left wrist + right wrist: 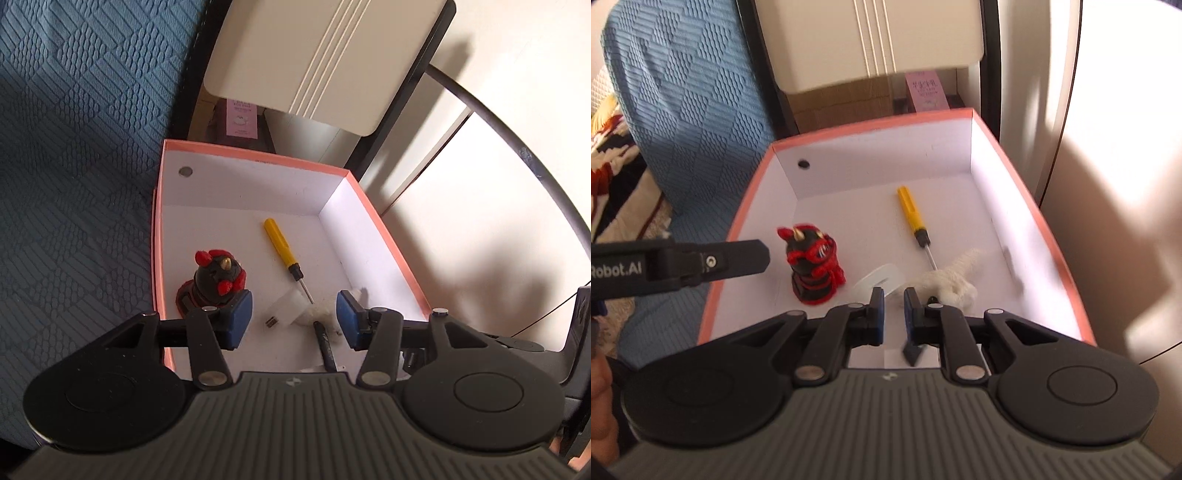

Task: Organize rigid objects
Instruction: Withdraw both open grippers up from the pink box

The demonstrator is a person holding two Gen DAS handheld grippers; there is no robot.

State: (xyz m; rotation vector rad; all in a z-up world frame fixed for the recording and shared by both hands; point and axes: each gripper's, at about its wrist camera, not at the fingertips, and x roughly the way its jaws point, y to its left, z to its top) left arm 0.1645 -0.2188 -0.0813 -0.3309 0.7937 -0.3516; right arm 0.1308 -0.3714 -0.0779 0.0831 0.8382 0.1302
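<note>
— What shows from the left wrist?

— The left gripper (293, 319) hangs over the near end of a pink box (388, 225), its fingers (240, 317) spread wide with nothing between them. Inside the box lie a yellow screwdriver (282, 251), a black-and-red figurine (216, 280) standing by the left wall, a clear plastic piece (290, 304), a white fluffy toy (317, 314) and a black pen (325, 345).

— And the right wrist?

— The right gripper (894, 312) sits low over the same box (1049, 236), fingers nearly together with a narrow gap, pinching nothing I can see. A dark piece (912, 352) lies beneath them. The left gripper (701, 262) reaches in from the left, beside the figurine (812, 266).
</note>
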